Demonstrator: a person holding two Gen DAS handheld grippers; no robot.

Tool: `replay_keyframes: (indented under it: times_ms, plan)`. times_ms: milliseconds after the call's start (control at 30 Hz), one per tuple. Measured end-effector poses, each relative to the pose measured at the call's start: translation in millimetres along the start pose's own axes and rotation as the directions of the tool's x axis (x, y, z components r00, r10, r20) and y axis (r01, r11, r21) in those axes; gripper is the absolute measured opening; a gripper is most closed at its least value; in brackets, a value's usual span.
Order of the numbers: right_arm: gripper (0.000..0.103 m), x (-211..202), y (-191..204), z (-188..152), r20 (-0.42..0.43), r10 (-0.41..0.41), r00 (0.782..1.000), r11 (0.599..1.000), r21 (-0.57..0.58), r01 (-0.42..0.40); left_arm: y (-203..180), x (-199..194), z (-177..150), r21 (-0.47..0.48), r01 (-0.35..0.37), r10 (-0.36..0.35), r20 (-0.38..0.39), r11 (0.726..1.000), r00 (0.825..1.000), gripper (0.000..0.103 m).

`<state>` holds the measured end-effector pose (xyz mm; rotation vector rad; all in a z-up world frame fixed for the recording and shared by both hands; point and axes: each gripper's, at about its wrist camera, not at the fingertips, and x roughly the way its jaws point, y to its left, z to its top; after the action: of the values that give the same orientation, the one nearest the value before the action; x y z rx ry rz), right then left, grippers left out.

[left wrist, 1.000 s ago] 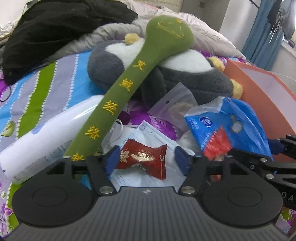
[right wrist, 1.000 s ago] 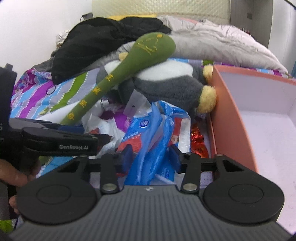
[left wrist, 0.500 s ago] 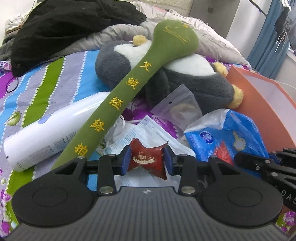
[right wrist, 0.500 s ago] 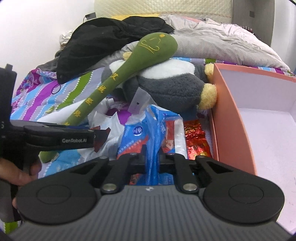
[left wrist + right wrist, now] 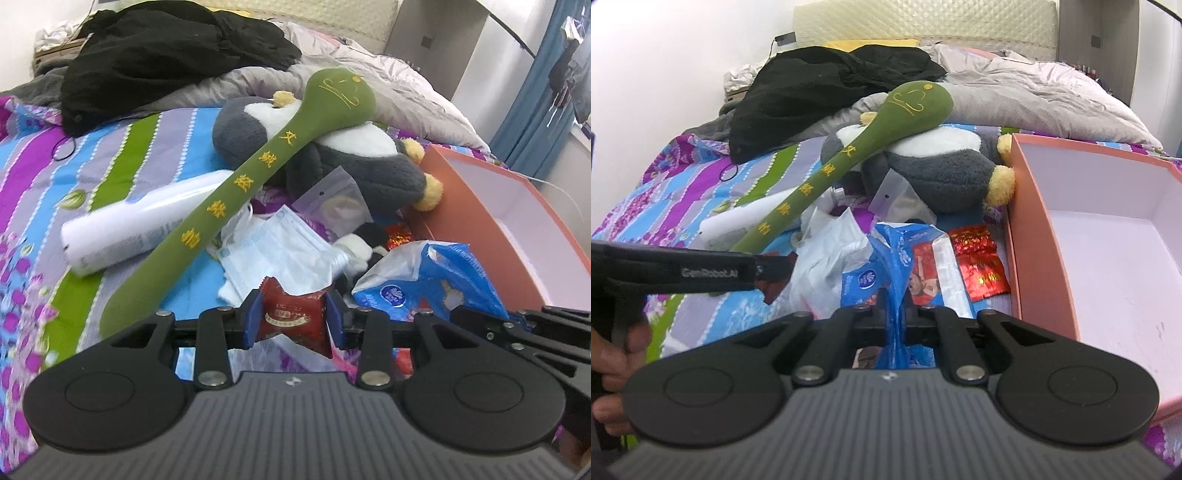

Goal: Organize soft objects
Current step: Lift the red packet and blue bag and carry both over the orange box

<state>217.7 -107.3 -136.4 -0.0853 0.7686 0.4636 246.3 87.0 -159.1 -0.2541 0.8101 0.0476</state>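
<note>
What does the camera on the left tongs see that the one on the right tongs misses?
Only the left wrist view shows the blue face mask and the left tongs squeezing the red snack packet head-on.

Only the right wrist view shows the shiny red foil packet, the person's hand, and the right tongs pinching the blue tissue pack.

Both show the green plush stick, grey penguin plush and pink box.

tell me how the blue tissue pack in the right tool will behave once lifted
The tissue pack will probably sag and crumple: its film already bunches into a thin fold between the right tool fingers. It looks light for its bulk. The glossy film may slip, since only that fold is pinched.
</note>
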Motion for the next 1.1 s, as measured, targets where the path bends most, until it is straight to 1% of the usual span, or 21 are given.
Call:
replay_keyframes:
  times_ms: [167,333,533,633,733,900,1000,1100]
  plan:
    - [0.008,-17.8,3.8,-13.7,0.0,-0.008,1.0,1.0,0.015,0.008,0.5,-28.1,-17.4,-0.034,0.0,0.0,0.001,0.999,1.0,0.043]
    - [0.008,-36.5,9.8,-24.2,0.01,-0.008,1.0,1.0,0.018,0.008,-0.3,-51.4,-35.1,-0.042,0.006,-0.006,-0.007,0.999,1.0,0.043]
    - [0.008,-62.5,16.7,-22.9,0.05,-0.006,0.999,0.999,0.036,0.004,-5.6,-82.8,-39.3,-0.039,0.017,-0.017,0.018,0.999,1.0,0.042]
    - [0.008,-75.3,16.2,-15.4,0.088,-0.012,0.996,1.0,0.029,0.01,-11.2,-97.4,-33.1,-0.037,0.031,-0.029,0.041,0.999,0.999,0.042]
    - [0.008,-86.3,12.5,-4.5,0.126,-0.01,0.992,1.0,0.012,0.008,-17.5,-105.1,-20.7,-0.049,0.082,-0.08,0.038,0.995,0.996,0.042]
    - [0.008,-106.2,1.7,21.7,0.188,-0.04,0.981,0.999,0.013,0.038,-43.0,-116.2,11.3,0.022,0.122,-0.123,0.058,0.992,0.991,0.042]
    - [0.008,-119.9,-10.6,40.9,0.231,-0.045,0.972,0.999,0.04,0.036,-61.9,-127.4,31.7,0.07,0.127,-0.134,0.104,0.989,0.985,0.042]
    - [0.008,-128.8,-26.9,59.7,0.266,-0.068,0.962,0.997,0.063,0.053,-80.8,-133.7,52.0,0.112,0.147,-0.161,0.128,0.983,0.979,0.042]
